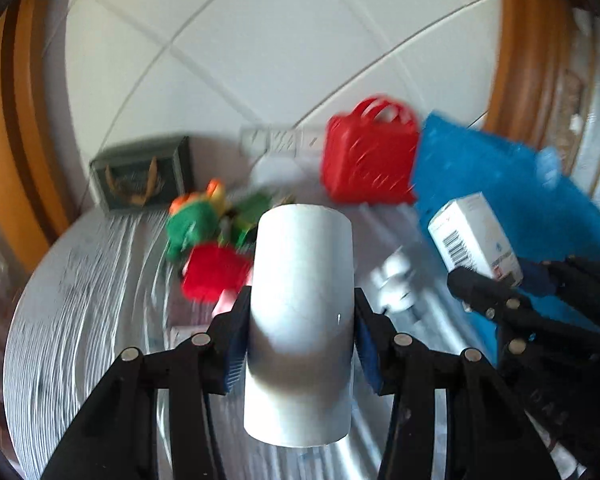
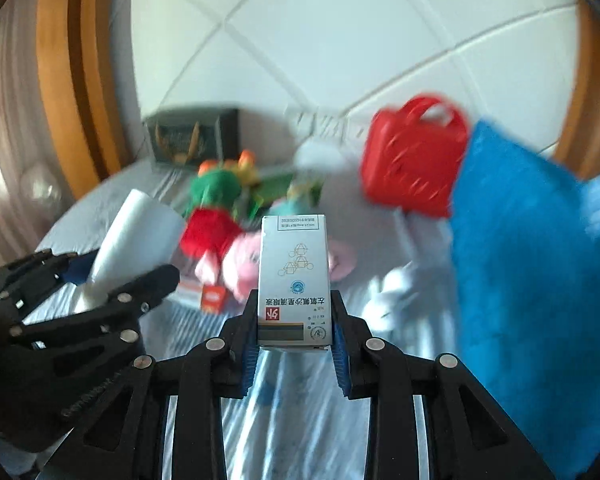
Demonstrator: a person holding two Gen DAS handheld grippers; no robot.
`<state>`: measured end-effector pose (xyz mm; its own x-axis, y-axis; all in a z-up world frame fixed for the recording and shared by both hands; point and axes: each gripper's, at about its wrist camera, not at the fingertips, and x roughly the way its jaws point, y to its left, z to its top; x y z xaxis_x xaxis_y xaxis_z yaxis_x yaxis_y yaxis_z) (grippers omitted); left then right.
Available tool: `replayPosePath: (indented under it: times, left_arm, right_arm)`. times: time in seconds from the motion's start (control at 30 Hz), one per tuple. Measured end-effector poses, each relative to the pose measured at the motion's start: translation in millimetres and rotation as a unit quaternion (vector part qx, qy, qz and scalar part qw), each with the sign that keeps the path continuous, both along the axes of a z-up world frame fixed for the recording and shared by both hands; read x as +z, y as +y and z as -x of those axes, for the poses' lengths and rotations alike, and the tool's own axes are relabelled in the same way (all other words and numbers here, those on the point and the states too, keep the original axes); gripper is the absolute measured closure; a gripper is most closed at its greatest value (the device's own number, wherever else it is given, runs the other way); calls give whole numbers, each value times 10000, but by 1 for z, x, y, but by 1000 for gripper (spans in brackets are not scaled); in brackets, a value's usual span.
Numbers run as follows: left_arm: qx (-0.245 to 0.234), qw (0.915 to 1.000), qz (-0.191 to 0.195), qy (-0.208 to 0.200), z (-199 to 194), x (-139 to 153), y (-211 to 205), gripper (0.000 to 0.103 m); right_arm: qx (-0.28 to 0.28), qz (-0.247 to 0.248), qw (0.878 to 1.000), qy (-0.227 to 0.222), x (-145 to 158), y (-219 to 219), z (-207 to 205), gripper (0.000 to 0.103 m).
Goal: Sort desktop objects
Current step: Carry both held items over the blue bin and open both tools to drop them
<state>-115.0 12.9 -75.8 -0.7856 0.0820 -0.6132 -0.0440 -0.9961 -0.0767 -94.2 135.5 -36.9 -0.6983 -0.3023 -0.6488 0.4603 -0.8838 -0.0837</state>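
Observation:
My left gripper (image 1: 300,316) is shut on a white cylinder (image 1: 302,320) and holds it above the striped table. It also shows at the left of the right wrist view (image 2: 136,236). My right gripper (image 2: 294,320) is shut on a small white medicine box (image 2: 294,280) with printed text. That box also shows at the right of the left wrist view (image 1: 474,234). A red basket (image 1: 370,156) and a blue basket (image 1: 500,184) stand at the far right of the table. Both views are motion-blurred.
A pile of soft toys, green (image 2: 220,188), red (image 2: 208,232) and pink (image 2: 244,260), lies mid-table. A dark framed picture (image 1: 144,174) leans at the back left. A white object (image 2: 396,292) lies near the blue basket. A small orange box (image 2: 214,298) lies by the toys.

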Motion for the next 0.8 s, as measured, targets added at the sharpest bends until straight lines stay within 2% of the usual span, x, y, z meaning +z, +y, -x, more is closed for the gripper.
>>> replayPosePath:
  times: [0.17,0.23,0.4,0.5,0.63,0.73,0.8]
  left_arm:
    - [-296,9984,12,483,-24,43,44,57]
    - [-433,9970,31,639,-27,57,77,57]
    - [-799,9928,-36,890,-29,93,182,57]
    - [-1034,9903,-62,928,-23,114,248,57]
    - [-1140,9908,-24,722,1,138,321,57]
    - [-1299,9913,-63,175,35,142,369,57]
    - [-1361,9905,65,-165,54,134,399,57]
  right_arm:
    - [-336,160,9979,521,47,42,-21,73]
    - [-472,173,9963,694,59,70,-27,73]
    - [-876,263,9907,1010,84,178,-30,73]
    - [-1074,171,9886,1042,98,246,-20,73]
    - [-1286,-36,9879,872,109,322,13,73]
    - [-1432,-81,9881,561,109,367,49,73]
    - [-1557,-166,9872,307,102,391,75,73]
